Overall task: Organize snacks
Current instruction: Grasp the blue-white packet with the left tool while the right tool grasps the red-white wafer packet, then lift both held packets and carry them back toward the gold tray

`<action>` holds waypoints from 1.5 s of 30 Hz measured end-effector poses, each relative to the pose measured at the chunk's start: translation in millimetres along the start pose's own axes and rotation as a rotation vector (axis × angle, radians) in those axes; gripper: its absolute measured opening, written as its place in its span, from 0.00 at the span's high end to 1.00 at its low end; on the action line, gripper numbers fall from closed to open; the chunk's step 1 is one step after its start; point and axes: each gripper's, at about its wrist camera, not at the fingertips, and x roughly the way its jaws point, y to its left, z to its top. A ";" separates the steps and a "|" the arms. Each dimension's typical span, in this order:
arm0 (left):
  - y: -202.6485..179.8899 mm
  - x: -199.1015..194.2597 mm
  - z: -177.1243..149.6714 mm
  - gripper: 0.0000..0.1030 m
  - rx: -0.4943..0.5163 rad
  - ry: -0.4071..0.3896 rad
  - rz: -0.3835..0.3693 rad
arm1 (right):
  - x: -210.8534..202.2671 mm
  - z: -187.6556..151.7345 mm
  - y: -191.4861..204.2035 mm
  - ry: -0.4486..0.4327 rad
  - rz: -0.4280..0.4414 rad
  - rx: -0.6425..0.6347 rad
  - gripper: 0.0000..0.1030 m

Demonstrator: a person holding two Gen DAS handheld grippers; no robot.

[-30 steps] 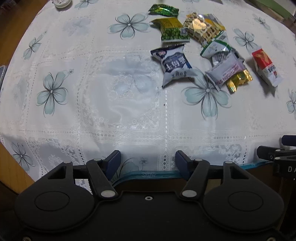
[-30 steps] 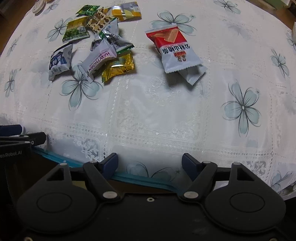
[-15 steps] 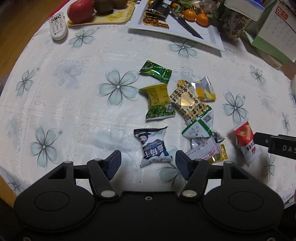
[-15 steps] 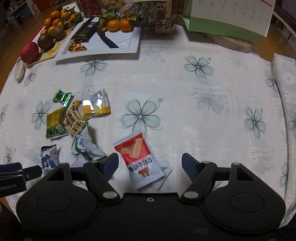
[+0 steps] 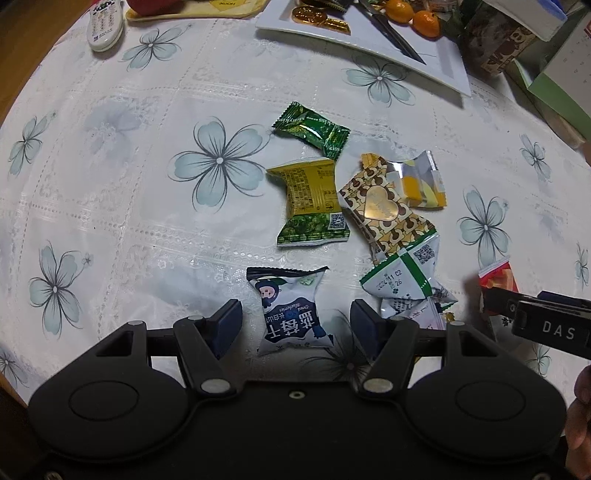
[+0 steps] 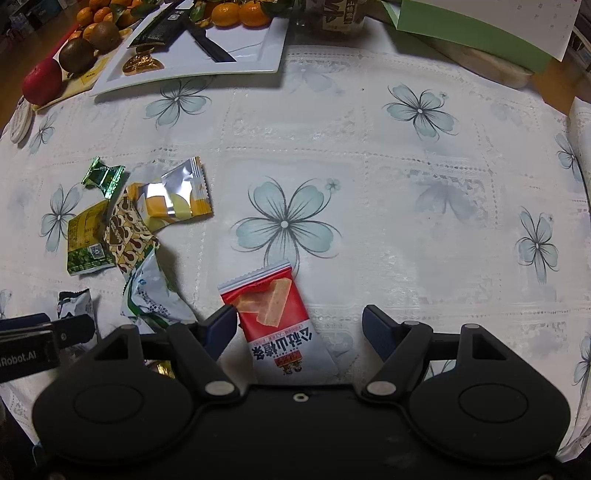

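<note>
Several snack packets lie on a floral tablecloth. My left gripper (image 5: 295, 319) is open, its jaws on either side of a blue-and-white packet (image 5: 290, 312). Beyond it lie a yellow-green packet (image 5: 312, 205), a dark green candy (image 5: 312, 129), a brown heart-print packet (image 5: 384, 214), a silver-orange packet (image 5: 421, 181) and a white-green packet (image 5: 404, 275). My right gripper (image 6: 299, 325) is open around a red-and-white packet (image 6: 277, 325). The same pile shows at the left of the right wrist view, with the heart-print packet (image 6: 123, 232).
A white tray (image 6: 255, 55) with oranges, a knife and gold sweets stands at the back. A yellow board with an apple (image 6: 42, 83) and kiwis is at back left, a remote (image 5: 105, 24) beside it. A jar and a green box (image 6: 469, 33) stand at back right.
Both grippers have moved forward from the table's near edge over the cloth. The blue-and-white packet now lies between my left jaws and the red-and-white packet between my right jaws.
</note>
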 end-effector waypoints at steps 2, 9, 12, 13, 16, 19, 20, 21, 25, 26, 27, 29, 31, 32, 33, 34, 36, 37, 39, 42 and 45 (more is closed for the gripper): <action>-1.0 5.4 0.8 0.35 -0.001 0.012 0.008 | 2.5 0.0 0.0 0.006 0.001 -0.010 0.25; -6.3 20.4 2.1 0.44 -0.009 0.038 0.024 | 4.9 2.0 0.3 0.017 -0.005 -0.003 0.26; -7.6 18.7 1.8 0.62 0.006 0.021 0.043 | 5.3 1.9 0.2 0.030 0.005 -0.004 0.39; -6.3 19.0 2.0 0.62 0.000 0.024 0.031 | 6.0 2.0 -0.1 0.046 0.018 -0.007 0.52; -0.7 17.1 1.0 0.62 -0.022 0.029 0.010 | 4.8 2.1 -2.6 0.073 0.041 0.006 0.60; 2.6 9.1 -0.5 0.62 -0.015 0.009 0.010 | -3.9 1.7 -9.4 0.043 0.040 0.041 0.60; 3.5 4.7 -0.9 0.62 -0.011 -0.001 0.005 | -7.2 1.8 -12.3 0.036 0.048 0.058 0.61; 3.3 0.5 -1.1 0.62 -0.008 -0.010 0.000 | -10.8 1.7 -15.8 0.031 0.062 0.080 0.61; 6.6 -20.9 -5.9 0.62 0.004 -0.049 -0.040 | -26.1 0.2 -24.7 0.020 0.119 0.130 0.88; 7.8 -26.5 -8.3 0.62 0.010 -0.061 -0.048 | -29.5 -0.6 -25.4 0.016 0.121 0.133 0.89; 8.5 -31.3 -11.0 0.62 0.016 -0.073 -0.050 | -33.0 -1.7 -26.5 0.003 0.125 0.138 0.87; 10.6 -38.3 -17.7 0.62 0.027 -0.093 -0.044 | -40.8 -3.2 -31.3 -0.025 0.117 0.158 0.86; 13.0 -39.4 -22.8 0.62 0.032 -0.102 -0.034 | -44.0 -4.1 -36.9 -0.053 0.104 0.184 0.66; 14.3 -39.4 -24.9 0.62 0.034 -0.100 -0.033 | -44.0 -4.3 -40.0 -0.063 0.096 0.194 0.60; 15.4 -39.1 -27.5 0.62 0.036 -0.097 -0.033 | -43.0 -4.3 -42.6 -0.066 0.086 0.205 0.56; 16.1 -38.4 -29.0 0.62 0.037 -0.094 -0.029 | -41.2 -4.3 -44.8 -0.062 0.076 0.217 0.54; 16.3 -34.7 -32.1 0.62 0.041 -0.086 -0.011 | -33.7 -3.9 -48.9 -0.047 0.052 0.242 0.45; 16.7 -32.5 -33.8 0.62 0.043 -0.079 -0.001 | -29.7 -3.3 -50.1 -0.040 0.041 0.245 0.44; 17.7 -30.1 -35.7 0.62 0.041 -0.065 0.002 | -16.4 -1.1 -54.2 0.014 0.019 0.269 0.44; 15.8 -29.8 -37.4 0.62 0.049 -0.058 -0.002 | 7.3 1.3 -63.0 0.125 0.056 0.335 0.44; 10.6 -32.3 -38.3 0.62 0.066 -0.062 -0.011 | 22.0 3.8 -66.9 0.176 0.086 0.392 0.44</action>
